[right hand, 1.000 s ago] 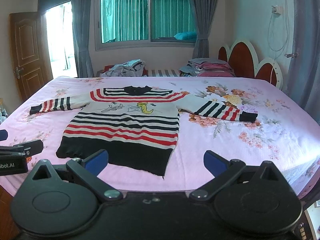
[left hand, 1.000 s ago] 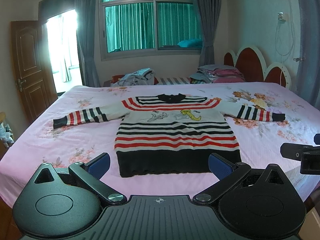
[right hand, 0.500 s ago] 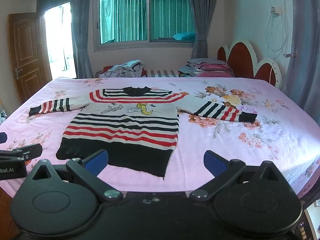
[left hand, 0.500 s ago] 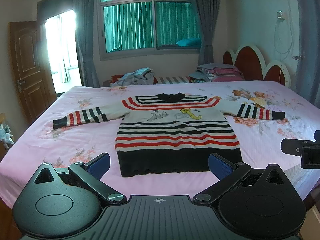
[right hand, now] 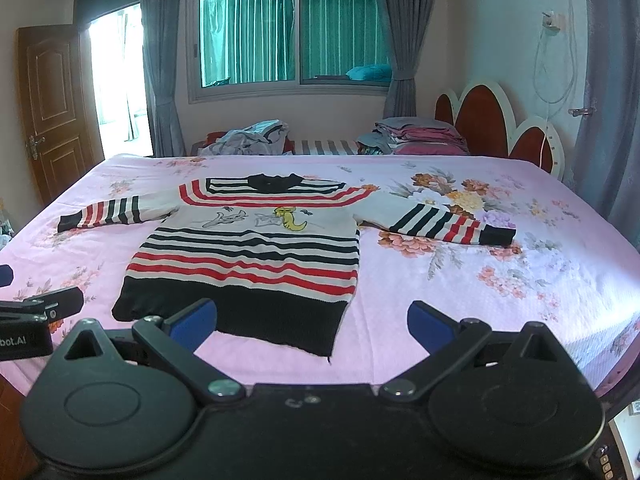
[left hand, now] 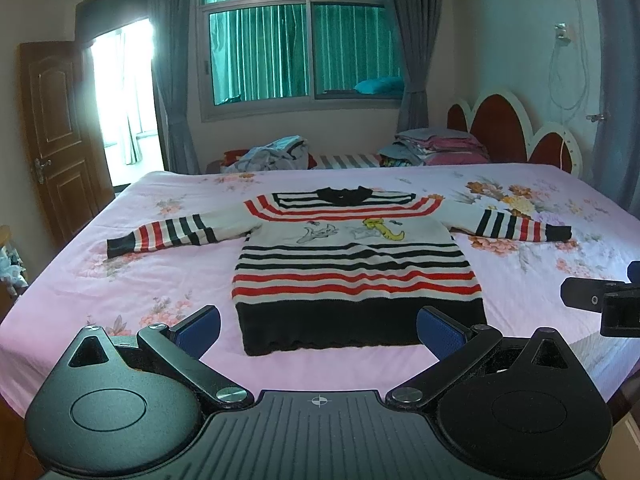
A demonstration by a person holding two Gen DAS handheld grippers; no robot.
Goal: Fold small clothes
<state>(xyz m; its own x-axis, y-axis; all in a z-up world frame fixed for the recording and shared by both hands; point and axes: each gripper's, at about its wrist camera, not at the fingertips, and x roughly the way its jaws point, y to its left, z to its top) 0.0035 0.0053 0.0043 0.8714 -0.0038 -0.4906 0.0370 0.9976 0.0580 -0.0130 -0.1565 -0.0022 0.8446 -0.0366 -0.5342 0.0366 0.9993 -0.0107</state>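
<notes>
Left wrist view: the left gripper (left hand: 318,330) is seen nearest, its jaws spread wide and holding nothing, above the near edge of the bed (left hand: 80,280). Just beyond, the striped sweater (left hand: 352,264) is laid flat on the pink sheet, hem nearest, both sleeves stretched out sideways. In the right wrist view the right gripper (right hand: 312,324) is also held with jaws wide and empty. Further back, piles of clothes (right hand: 416,136) are seen under the window (right hand: 288,36).

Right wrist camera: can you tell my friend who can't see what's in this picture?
A striped sweater lies flat, sleeves spread, on a pink flowered bedsheet. The right gripper is open and empty near its black hem, with the left gripper at the picture's left edge.
</notes>
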